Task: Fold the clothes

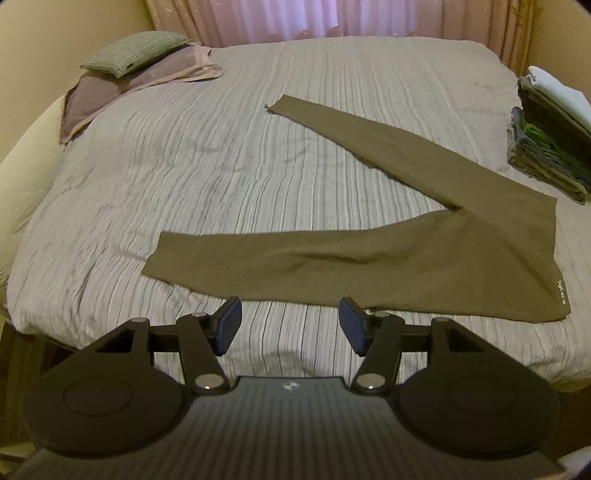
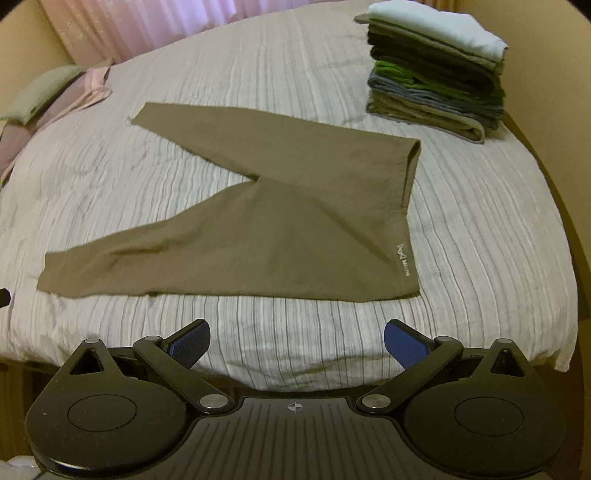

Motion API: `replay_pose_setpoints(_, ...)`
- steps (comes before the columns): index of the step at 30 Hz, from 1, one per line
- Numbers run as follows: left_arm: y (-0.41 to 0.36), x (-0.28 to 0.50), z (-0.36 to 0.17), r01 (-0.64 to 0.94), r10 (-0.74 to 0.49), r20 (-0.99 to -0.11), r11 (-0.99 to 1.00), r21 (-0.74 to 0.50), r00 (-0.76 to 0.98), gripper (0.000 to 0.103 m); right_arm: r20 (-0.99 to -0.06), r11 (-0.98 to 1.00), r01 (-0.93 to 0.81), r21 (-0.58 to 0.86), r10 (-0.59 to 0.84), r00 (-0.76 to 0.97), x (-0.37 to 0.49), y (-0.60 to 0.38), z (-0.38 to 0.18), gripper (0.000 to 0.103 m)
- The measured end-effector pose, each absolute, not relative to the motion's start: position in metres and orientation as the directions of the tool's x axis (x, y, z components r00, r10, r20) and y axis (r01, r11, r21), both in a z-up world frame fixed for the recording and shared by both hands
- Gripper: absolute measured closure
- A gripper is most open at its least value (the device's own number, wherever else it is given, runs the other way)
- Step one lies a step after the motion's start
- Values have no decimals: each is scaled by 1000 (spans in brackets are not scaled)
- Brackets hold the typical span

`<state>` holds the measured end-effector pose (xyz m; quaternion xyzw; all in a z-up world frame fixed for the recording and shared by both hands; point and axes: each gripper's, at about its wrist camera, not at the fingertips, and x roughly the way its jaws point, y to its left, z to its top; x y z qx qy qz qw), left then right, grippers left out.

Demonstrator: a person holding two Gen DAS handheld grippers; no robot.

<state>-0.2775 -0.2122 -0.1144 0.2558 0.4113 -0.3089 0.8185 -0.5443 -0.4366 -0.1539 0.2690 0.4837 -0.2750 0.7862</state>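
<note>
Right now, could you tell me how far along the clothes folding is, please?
Done: a stack of folded clothes sits at the bed's far right. In hand: nothing; the left tool and right tool are both open. Left: the olive leggings lie flat with legs spread, unfolded.

Bedroom: bed (image 1: 184, 177) w/ striped grey cover fills the room, pink curtains (image 1: 295, 18) glowing behind, cream walls (image 1: 74, 22) either side, green pillow (image 1: 136, 51) far corner.

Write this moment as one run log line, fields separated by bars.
left gripper open, empty | right gripper open, empty | olive leggings flat on bed, legs spread | folded stack far right
</note>
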Motion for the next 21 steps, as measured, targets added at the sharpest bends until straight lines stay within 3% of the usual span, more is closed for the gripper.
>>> replay_pose_setpoints(21, -199, -294, -123, 675, -225, -843, 710, 202, 488, 45, -925, 767, 618, 172, -89, 368, -540, -433, -172, 0)
